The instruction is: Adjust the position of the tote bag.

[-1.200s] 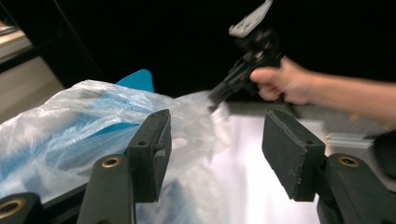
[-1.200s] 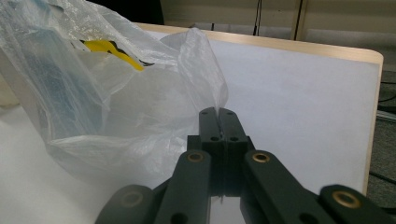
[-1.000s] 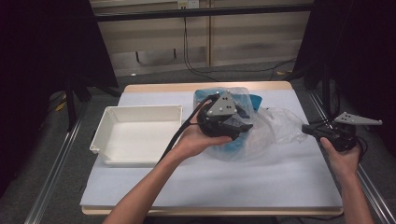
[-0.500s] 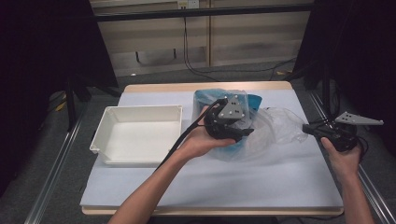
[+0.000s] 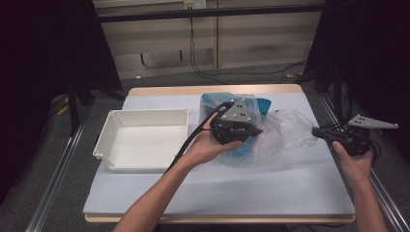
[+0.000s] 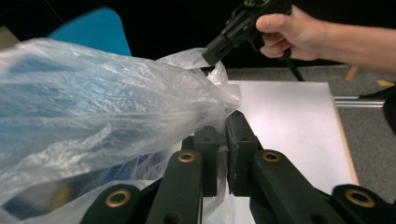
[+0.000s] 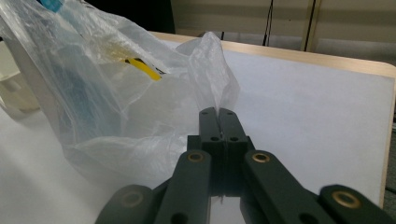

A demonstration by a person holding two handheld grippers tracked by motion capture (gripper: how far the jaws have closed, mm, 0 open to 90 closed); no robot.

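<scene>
- Left gripper [image 6: 223, 154]: jaws just closed, clamped on plastic bag [image 6: 107, 107] film bulging ahead and left of them.
- Right gripper [image 7: 219, 122]: clenched on the bag's corner, bag ahead-left.

No words, brands, numbers or signs can be read anywhere. The clear plastic bag [image 7: 116, 93] shows a yellow strip and blue patches through its film in the right gripper view, but no letters can be made out on them. The white tray [image 5: 145, 140] is plain.
</scene>
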